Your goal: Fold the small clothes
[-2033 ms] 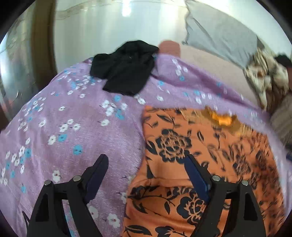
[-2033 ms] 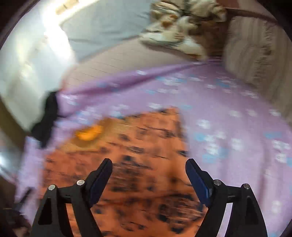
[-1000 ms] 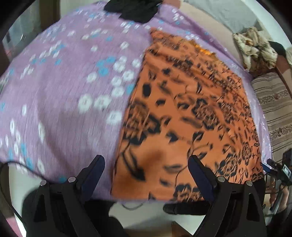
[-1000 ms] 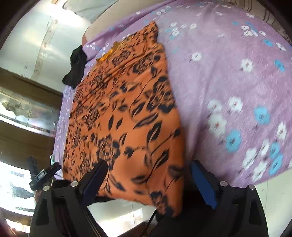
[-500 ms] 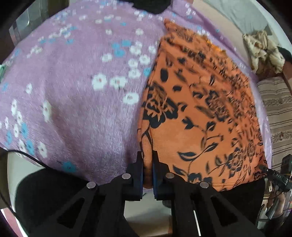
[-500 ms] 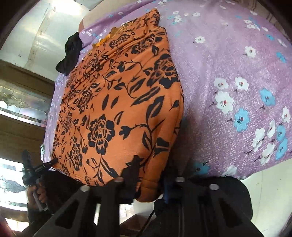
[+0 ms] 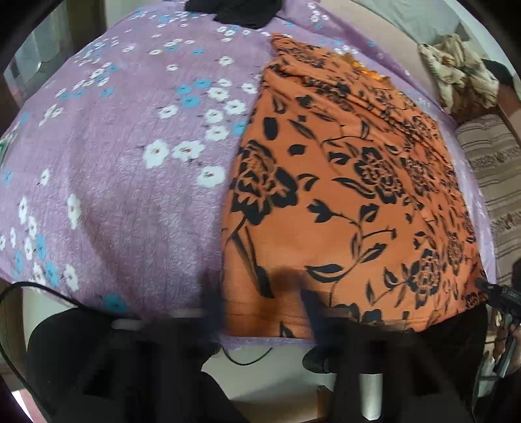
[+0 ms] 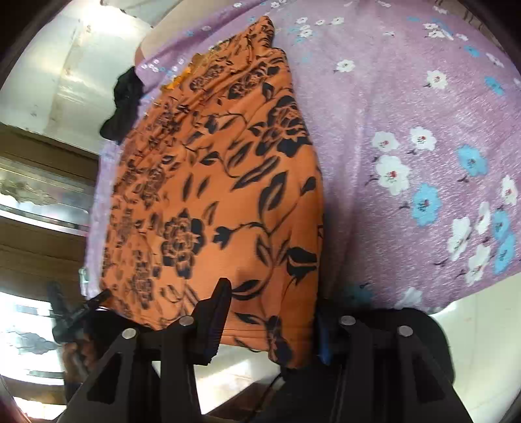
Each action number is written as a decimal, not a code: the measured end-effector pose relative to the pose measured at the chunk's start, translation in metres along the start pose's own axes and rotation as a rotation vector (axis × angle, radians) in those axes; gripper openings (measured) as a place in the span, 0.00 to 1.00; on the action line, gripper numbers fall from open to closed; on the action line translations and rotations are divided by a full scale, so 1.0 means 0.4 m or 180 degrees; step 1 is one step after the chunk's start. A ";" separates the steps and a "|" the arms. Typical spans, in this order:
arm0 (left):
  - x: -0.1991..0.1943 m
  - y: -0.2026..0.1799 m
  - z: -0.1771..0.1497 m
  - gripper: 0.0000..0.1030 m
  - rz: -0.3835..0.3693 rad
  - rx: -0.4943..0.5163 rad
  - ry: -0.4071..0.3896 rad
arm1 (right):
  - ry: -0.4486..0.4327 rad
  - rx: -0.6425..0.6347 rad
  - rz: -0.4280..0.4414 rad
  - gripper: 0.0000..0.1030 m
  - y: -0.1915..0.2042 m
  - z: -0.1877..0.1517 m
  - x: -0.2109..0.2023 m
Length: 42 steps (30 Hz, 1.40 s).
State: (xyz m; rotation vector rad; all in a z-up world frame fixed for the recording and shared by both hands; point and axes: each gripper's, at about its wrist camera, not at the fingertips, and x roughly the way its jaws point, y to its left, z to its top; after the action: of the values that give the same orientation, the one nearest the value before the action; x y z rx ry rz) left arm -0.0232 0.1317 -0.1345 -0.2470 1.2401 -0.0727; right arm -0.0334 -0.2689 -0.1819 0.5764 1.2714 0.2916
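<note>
An orange garment with black flowers point(image 7: 351, 182) lies flat on a purple flowered sheet point(image 7: 123, 182), its near hem hanging over the table's front edge. My left gripper point(image 7: 260, 312) is at the hem's left corner, blurred, its jaws apart around the hem. In the right wrist view the garment point(image 8: 211, 182) runs away from me. My right gripper point(image 8: 270, 319) is at the hem's right corner with its jaws apart, the hem between them.
A black garment point(image 7: 234, 13) lies at the far end of the sheet, also in the right wrist view point(image 8: 125, 104). A patterned cloth heap point(image 7: 456, 78) and a striped cushion point(image 7: 495, 182) sit to the right. A black cable point(image 7: 39, 289) hangs at the front edge.
Half a second ago both grippers were shut on the hem corners. Both now stand with jaws apart, and the hem lies lower over the table edge.
</note>
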 end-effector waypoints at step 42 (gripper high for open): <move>-0.111 -0.049 0.507 0.07 -0.0418 -0.0163 -0.1001 | -0.1135 0.0043 0.1019 0.09 0.126 0.477 -0.156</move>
State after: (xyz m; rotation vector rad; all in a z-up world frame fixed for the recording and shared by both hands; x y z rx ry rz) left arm 0.1549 0.1510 -0.0278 -0.3698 0.9131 -0.1112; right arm 0.1359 -0.3058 -0.0689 0.8065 0.8360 0.4251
